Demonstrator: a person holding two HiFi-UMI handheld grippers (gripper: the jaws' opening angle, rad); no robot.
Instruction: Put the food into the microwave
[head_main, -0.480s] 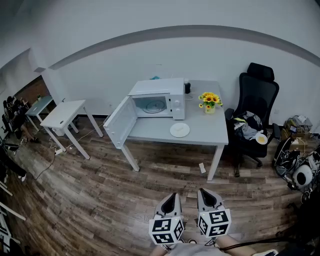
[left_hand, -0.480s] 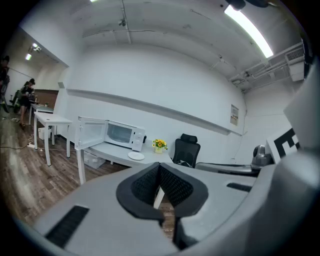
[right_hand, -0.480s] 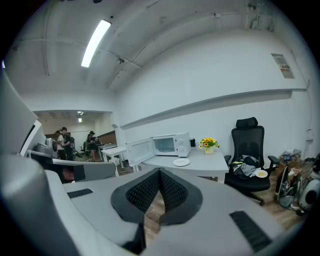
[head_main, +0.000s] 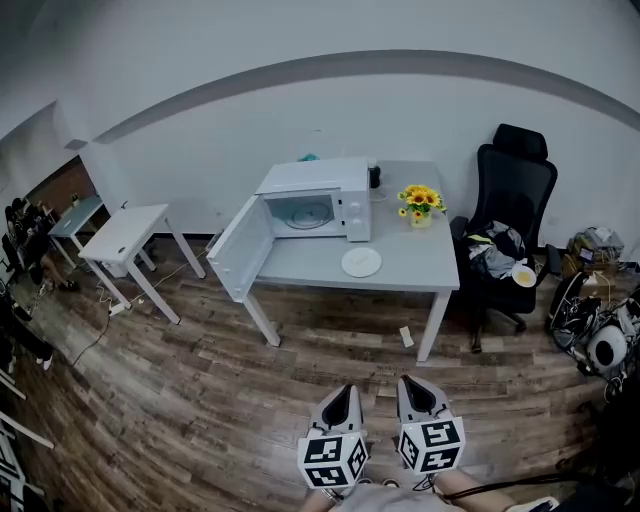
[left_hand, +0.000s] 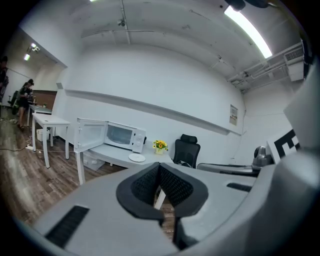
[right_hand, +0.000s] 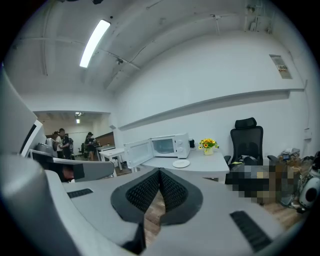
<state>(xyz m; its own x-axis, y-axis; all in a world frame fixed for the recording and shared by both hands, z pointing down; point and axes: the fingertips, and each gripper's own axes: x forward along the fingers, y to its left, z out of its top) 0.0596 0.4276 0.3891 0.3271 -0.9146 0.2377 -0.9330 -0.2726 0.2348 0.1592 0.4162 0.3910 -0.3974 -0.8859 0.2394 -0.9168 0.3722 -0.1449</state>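
White plate (head_main: 361, 262) sits outside the open microwave (head_main: 315, 205) on the far tabletop (head_main: 425, 268); our left claw (head_main: 343, 393) and right claw (head_main: 413, 386), clenched empty, have started nothing.

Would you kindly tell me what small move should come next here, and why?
Probably walk forward to the table: the left tongs and right tongs are shut, empty and far short of the plate, which lies before the microwave, whose door already stands open.
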